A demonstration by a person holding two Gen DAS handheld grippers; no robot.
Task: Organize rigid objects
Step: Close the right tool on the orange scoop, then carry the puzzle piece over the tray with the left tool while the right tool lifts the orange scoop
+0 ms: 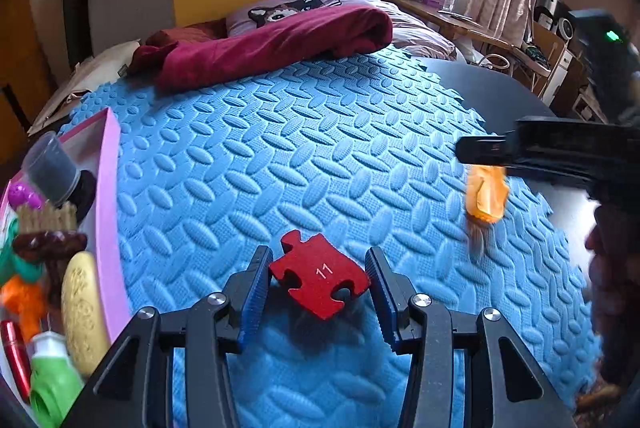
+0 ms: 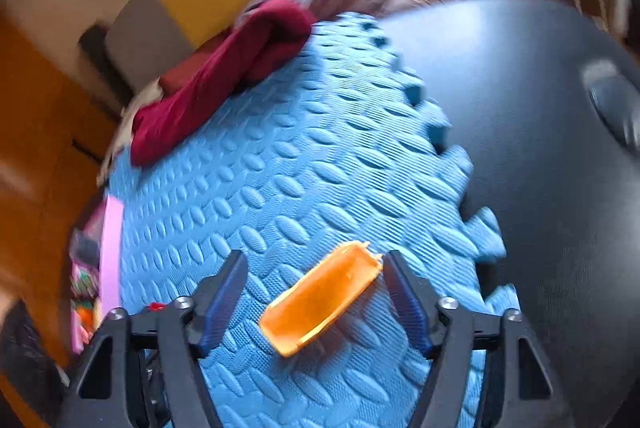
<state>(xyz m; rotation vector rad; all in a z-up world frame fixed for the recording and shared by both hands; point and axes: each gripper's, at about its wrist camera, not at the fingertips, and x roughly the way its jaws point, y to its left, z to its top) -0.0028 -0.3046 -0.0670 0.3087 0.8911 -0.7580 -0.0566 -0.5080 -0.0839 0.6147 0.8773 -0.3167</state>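
Note:
A red puzzle piece (image 1: 320, 276) marked 11 lies on the blue foam mat (image 1: 300, 155). My left gripper (image 1: 318, 270) is open, its fingers on either side of the piece, the left one close to its edge. An orange plastic piece (image 2: 320, 298) lies on the mat (image 2: 300, 179) between the fingers of my open right gripper (image 2: 312, 274); its top end is near the right finger. The orange piece also shows in the left wrist view (image 1: 486, 193), under the right gripper's body, blurred.
A pink tray (image 1: 110, 195) at the mat's left edge holds several toys, a grey cup (image 1: 52, 167) and a yellow oval (image 1: 82, 312). It also shows in the right wrist view (image 2: 110, 248). A dark red blanket (image 1: 272, 43) lies at the far end. A dark round table (image 2: 540, 127) borders the mat on the right.

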